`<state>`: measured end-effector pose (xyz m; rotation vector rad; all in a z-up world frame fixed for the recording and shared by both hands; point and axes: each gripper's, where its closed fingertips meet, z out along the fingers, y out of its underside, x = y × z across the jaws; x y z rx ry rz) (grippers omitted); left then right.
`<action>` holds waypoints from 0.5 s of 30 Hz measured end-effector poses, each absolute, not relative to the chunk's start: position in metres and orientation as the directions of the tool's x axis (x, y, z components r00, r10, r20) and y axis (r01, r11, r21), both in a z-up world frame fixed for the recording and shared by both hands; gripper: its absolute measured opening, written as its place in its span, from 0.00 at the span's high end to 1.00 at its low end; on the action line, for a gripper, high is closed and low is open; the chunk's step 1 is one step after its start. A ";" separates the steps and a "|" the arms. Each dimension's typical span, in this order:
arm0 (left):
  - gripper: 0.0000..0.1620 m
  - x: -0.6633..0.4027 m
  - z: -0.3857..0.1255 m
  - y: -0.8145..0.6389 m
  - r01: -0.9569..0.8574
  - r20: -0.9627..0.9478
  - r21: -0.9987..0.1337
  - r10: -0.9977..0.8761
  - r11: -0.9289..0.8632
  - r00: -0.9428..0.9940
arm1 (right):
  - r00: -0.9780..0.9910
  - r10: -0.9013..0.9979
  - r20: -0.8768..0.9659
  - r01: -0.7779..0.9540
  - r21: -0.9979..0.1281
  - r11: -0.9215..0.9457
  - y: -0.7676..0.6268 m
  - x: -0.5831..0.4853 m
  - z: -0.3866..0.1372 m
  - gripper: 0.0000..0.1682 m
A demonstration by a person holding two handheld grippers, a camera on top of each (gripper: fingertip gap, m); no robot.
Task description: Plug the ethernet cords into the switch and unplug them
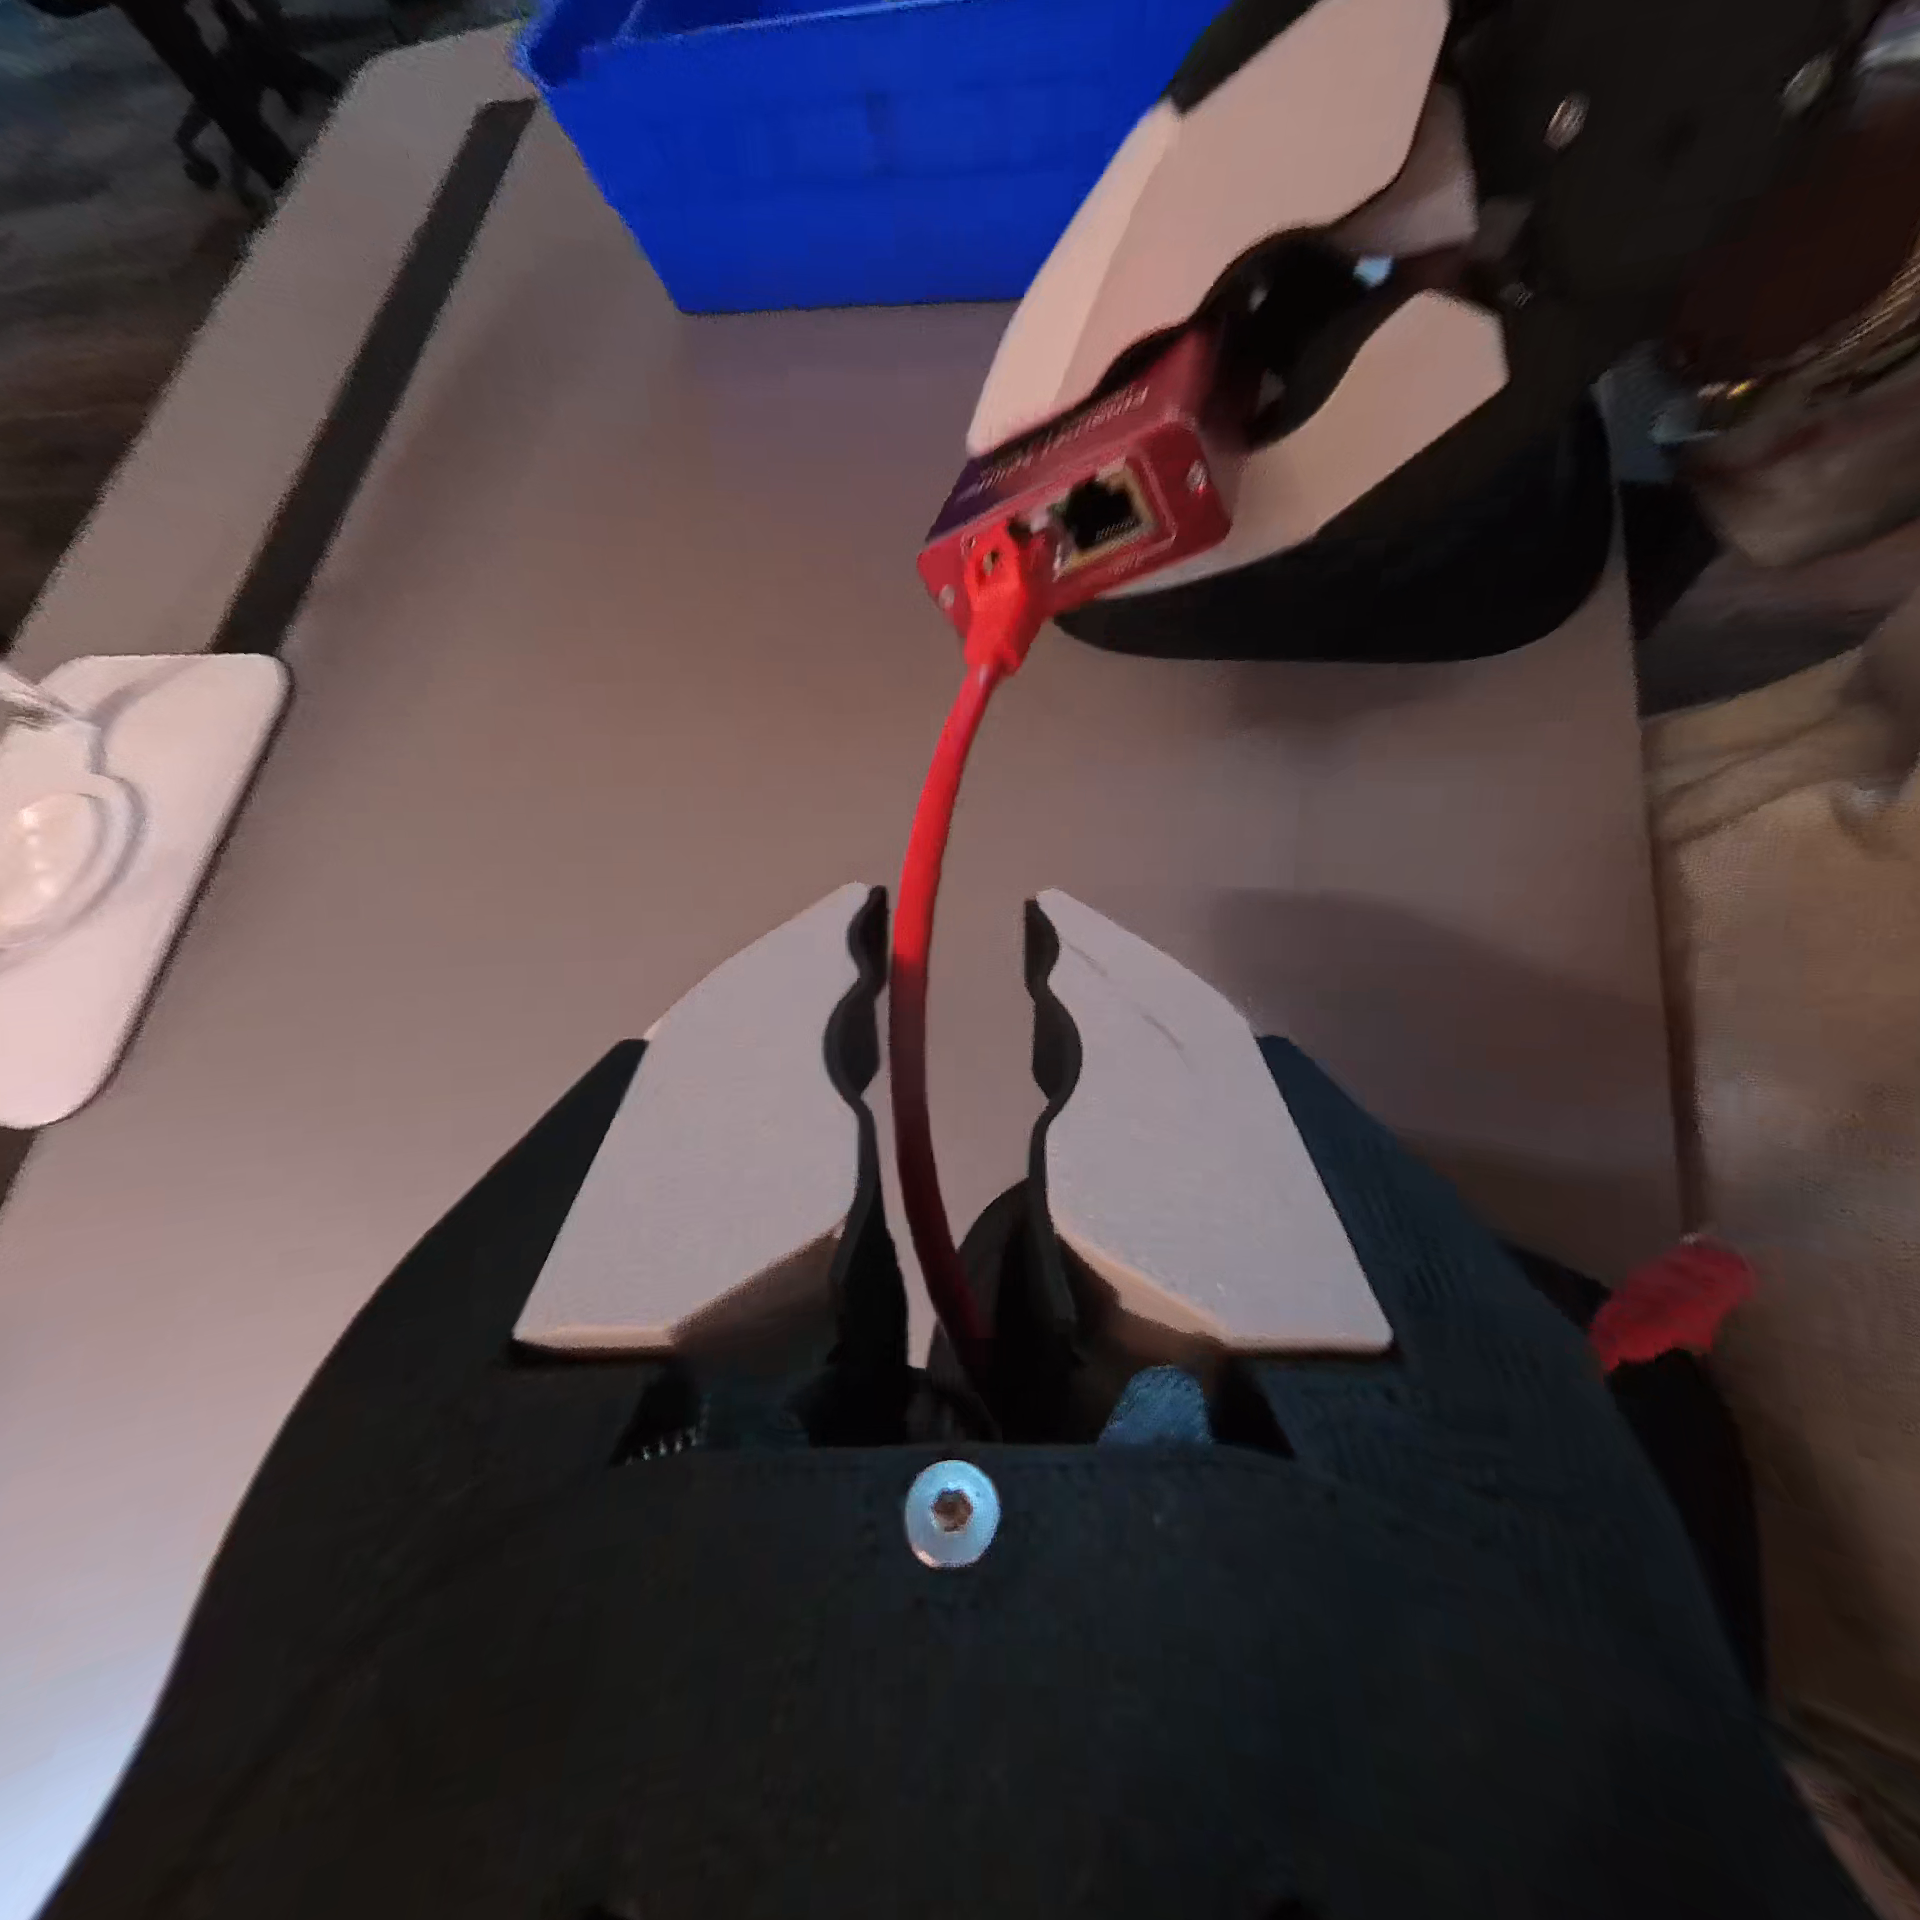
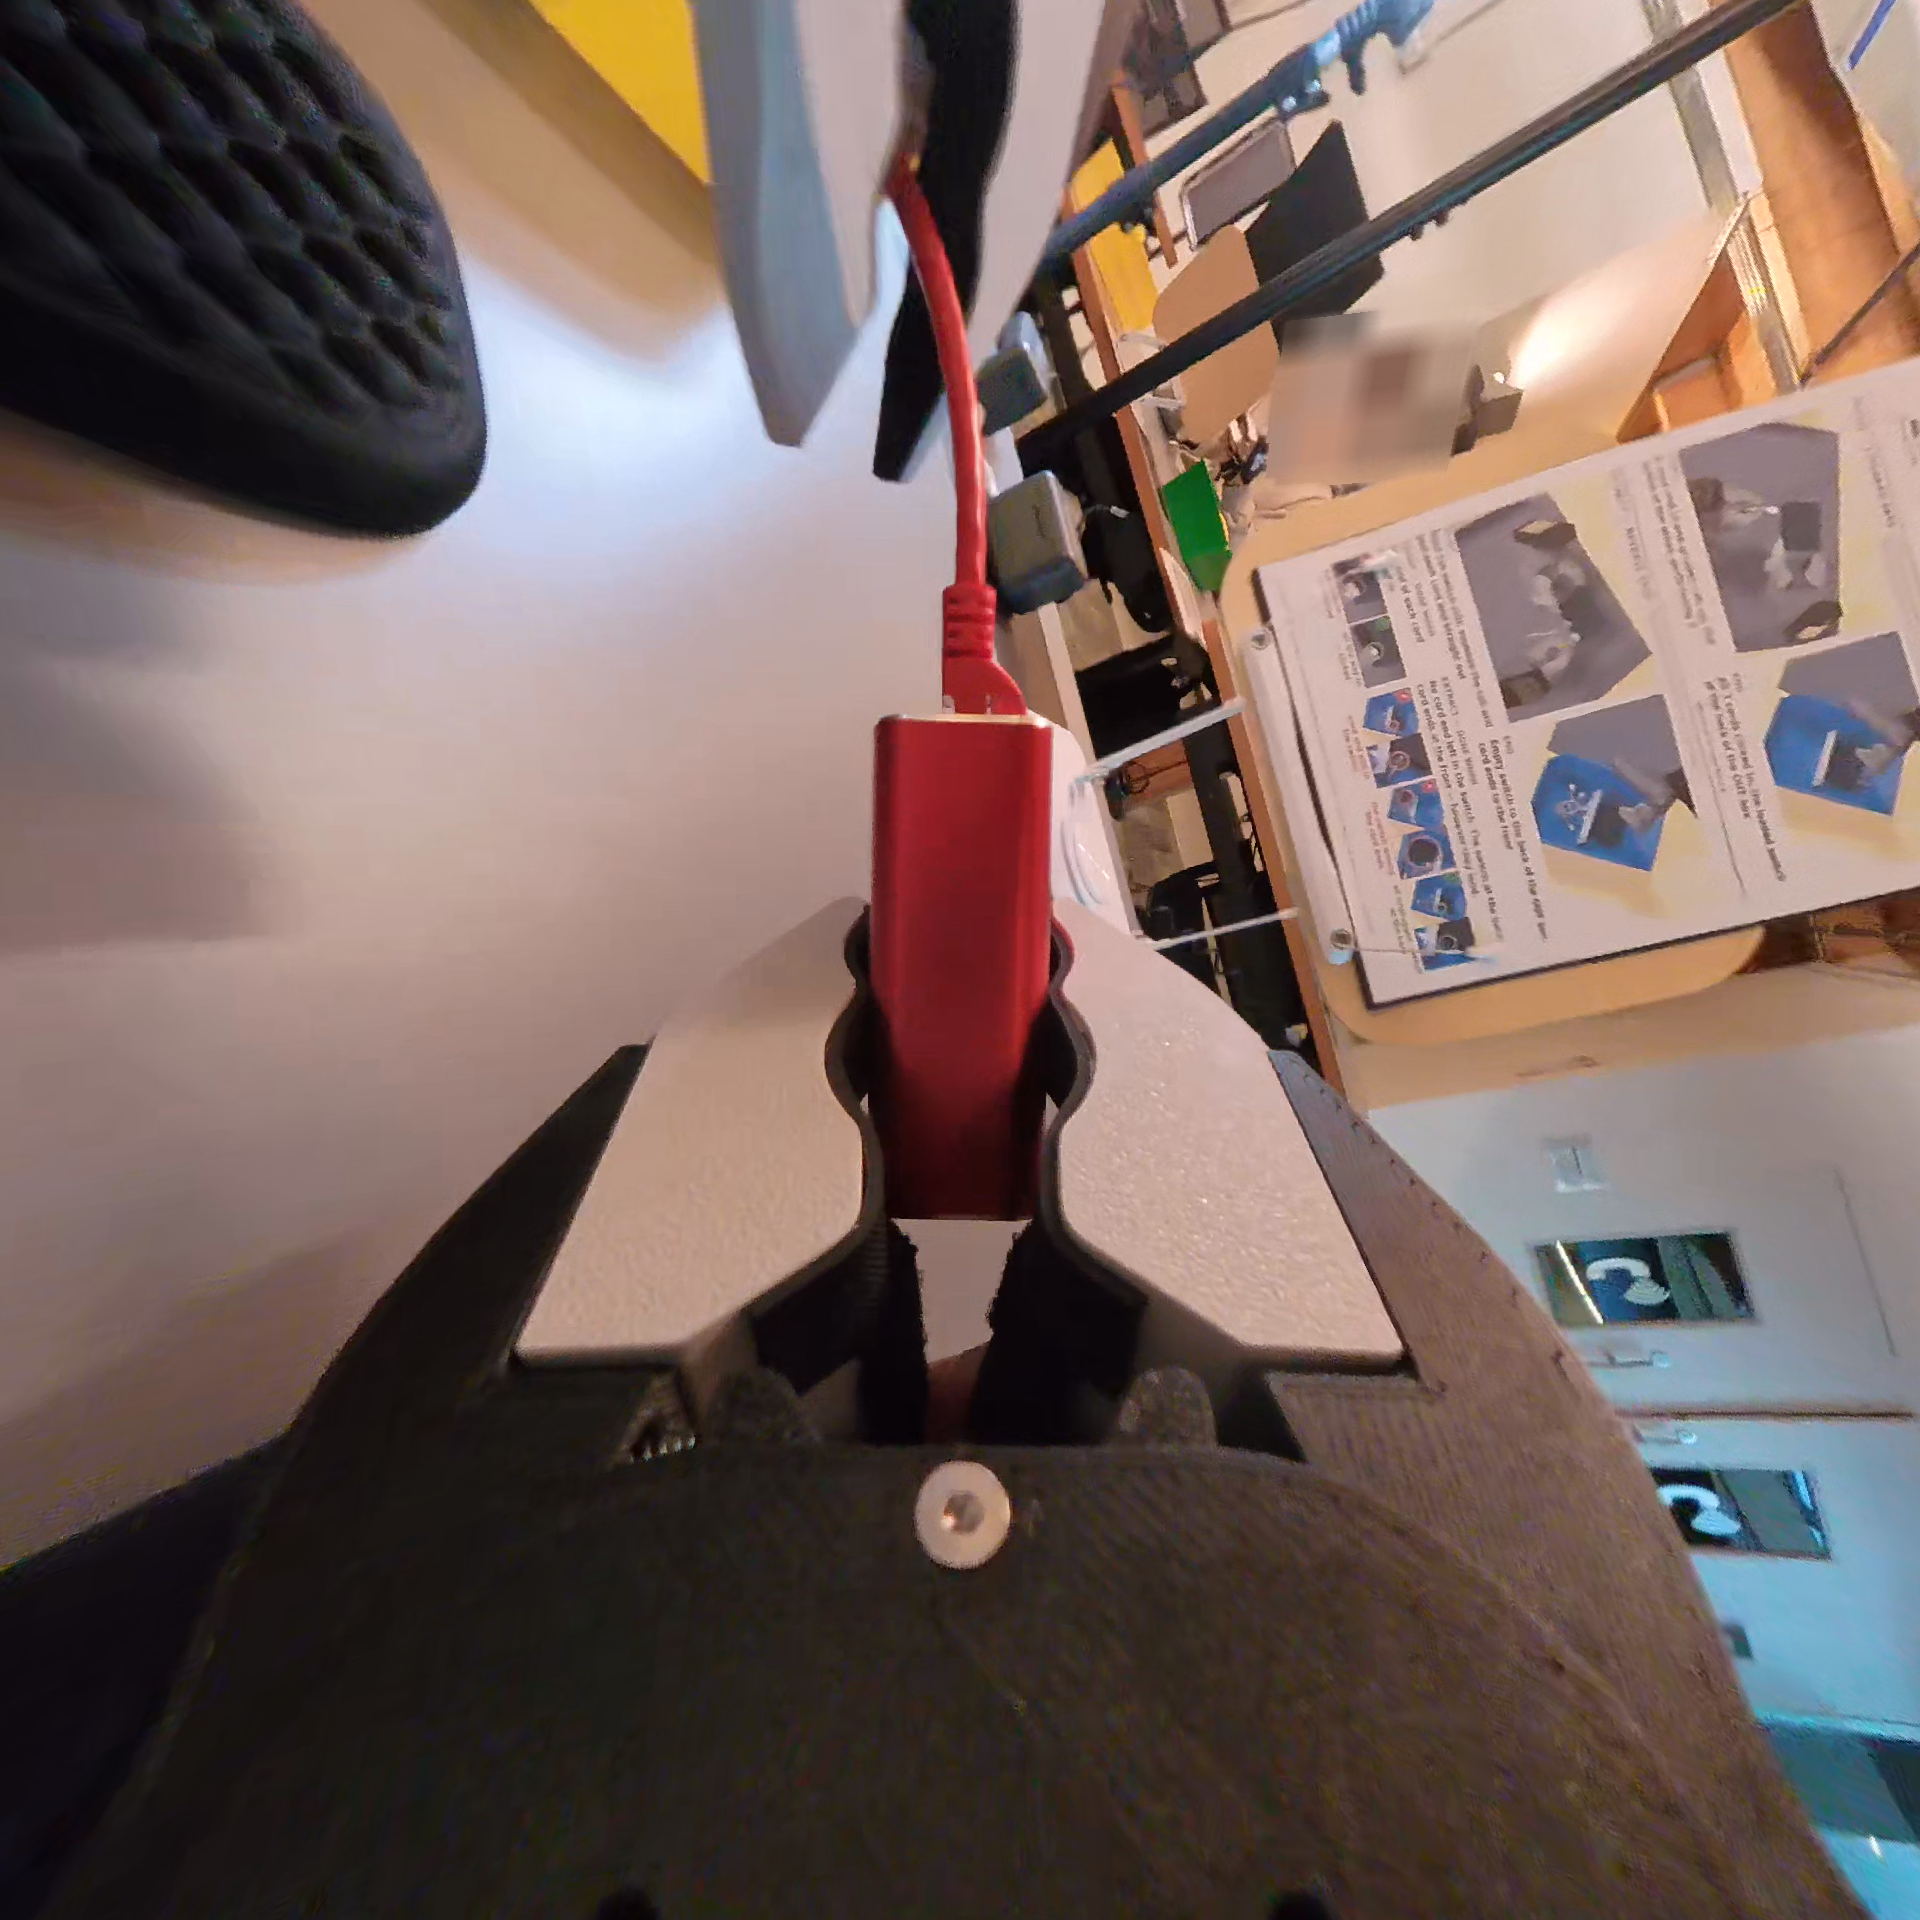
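A small red switch is clamped in my right gripper and held above the table. In the right wrist view the right gripper is shut on the switch. A red ethernet cord has its plug in the switch's left port; the port beside it is empty. The cord runs back between the fingers of my left gripper, which is open, with its jaws apart around the cord. The plug also shows in the right wrist view. A second red plug hangs at the right.
A blue bin stands at the far end of the table. A white pad with a clear piece lies at the left. A dark seam runs along the table. A black mesh object and a poster board are nearby. Spacing between my two grippers at the tips: around 9 cm.
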<state>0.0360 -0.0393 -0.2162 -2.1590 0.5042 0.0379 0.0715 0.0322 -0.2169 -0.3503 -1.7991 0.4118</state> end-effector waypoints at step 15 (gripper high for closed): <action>0.96 -0.015 -0.231 -0.094 -0.239 -0.284 -0.717 -0.038 -0.655 0.958 | -0.329 0.442 0.834 0.069 -0.446 0.893 0.033 0.064 -0.232 0.83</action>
